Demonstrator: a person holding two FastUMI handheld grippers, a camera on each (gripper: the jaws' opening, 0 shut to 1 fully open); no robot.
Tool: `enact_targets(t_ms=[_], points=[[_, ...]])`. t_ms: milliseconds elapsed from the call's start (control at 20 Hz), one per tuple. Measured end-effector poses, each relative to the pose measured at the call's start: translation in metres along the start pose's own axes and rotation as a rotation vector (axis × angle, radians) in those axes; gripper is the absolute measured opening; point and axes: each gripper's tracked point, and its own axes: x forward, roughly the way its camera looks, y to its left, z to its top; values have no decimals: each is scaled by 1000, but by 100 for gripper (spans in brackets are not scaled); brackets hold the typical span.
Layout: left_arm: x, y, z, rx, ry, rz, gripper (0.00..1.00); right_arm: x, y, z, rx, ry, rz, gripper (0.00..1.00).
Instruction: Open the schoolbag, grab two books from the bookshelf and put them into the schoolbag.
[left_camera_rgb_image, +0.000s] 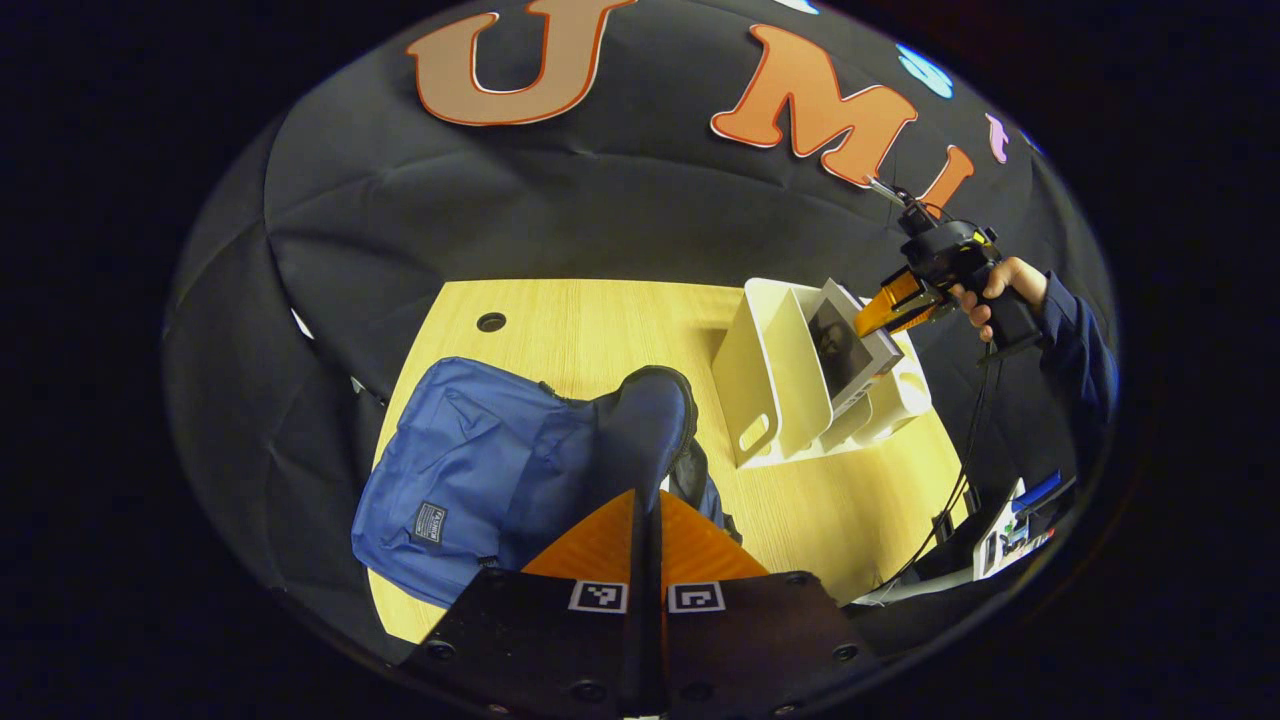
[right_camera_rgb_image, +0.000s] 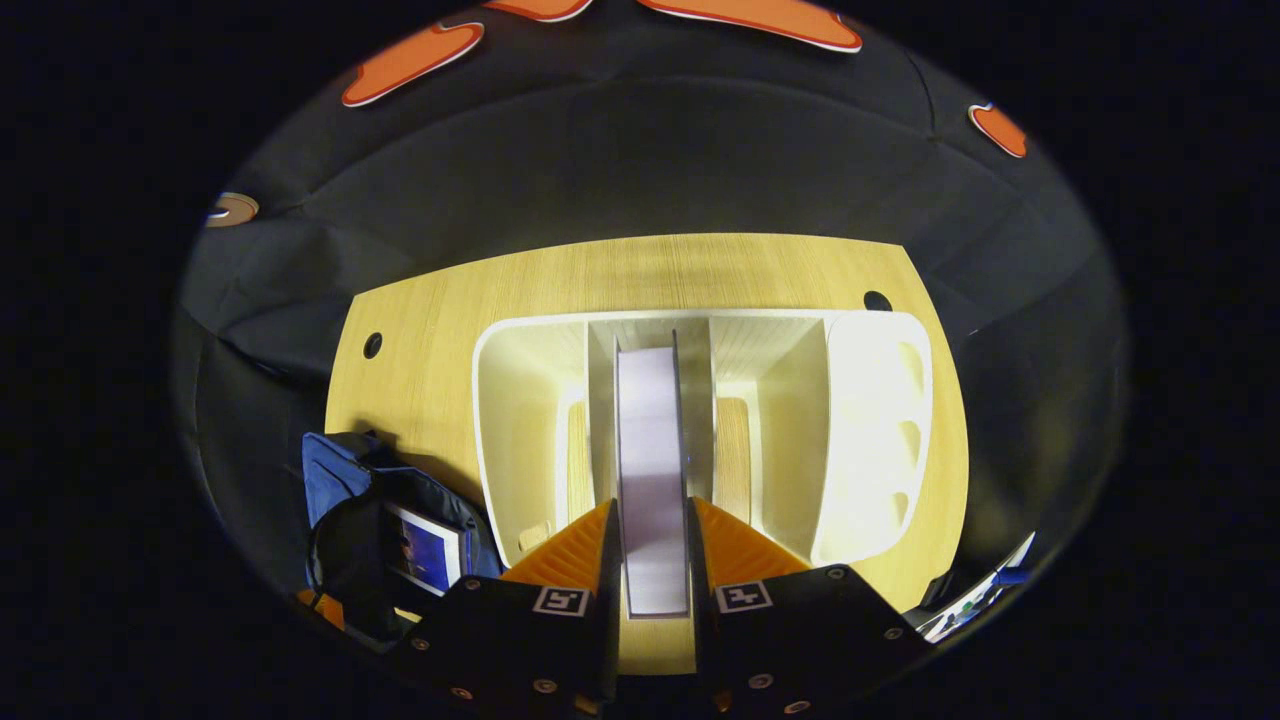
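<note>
One book (right_camera_rgb_image: 425, 550) already sits inside the schoolbag (left_camera_rgb_image: 470, 480); the left tool (left_camera_rgb_image: 648, 545) is clamped on its raised flap. The right tool (right_camera_rgb_image: 650, 560) grips a second book (right_camera_rgb_image: 652, 450) in the bookshelf (right_camera_rgb_image: 520, 400) (middle slot). We advise lifting straight, clear of the dividers, with the flap held high.

The left gripper (left_camera_rgb_image: 645, 500) hides the near part of the schoolbag's (left_camera_rgb_image: 450, 470) raised flap, and its fingers lie so close together that what they pinch cannot be told. The cover picture on the book (left_camera_rgb_image: 845, 345) leaning out of the bookshelf (left_camera_rgb_image: 770, 390) is too small to make out. In the right gripper view, that book's (right_camera_rgb_image: 652, 470) lower end is hidden between the orange fingers (right_camera_rgb_image: 570, 550). Beside the bookshelf (right_camera_rgb_image: 520, 420), the schoolbag (right_camera_rgb_image: 340, 480) is cut off at the edge, and the first book (right_camera_rgb_image: 425, 550) inside it is half hidden.
</note>
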Motion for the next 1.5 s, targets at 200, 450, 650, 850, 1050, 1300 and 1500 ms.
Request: enact_targets(t_ms=[200, 450, 650, 850, 1050, 1300, 1500], points=[[3, -2, -3, -2, 6, -11, 1, -1, -2, -3, -20, 14, 2, 27], [3, -1, 0, 20, 8, -7, 1, -28, -3, 0, 16, -6, 73, 26], [4, -3, -2, 19, 13, -12, 1, -72, -19, 15, 12, -83, 80, 25], [3, -4, -2, 30, 15, -11, 1, -117, -26, 17, 17, -142, 123, 25], [5, -5, -1, 32, 17, -14, 1, -151, -28, 17, 27, -188, 155, 25], [7, -6, -4, 24, 15, -23, 1, -178, -18, 9, 17, -226, 211, 25], [10, -7, -5, 25, 18, -24, 1, -188, 4, -4, 35, -234, 302, 25]])
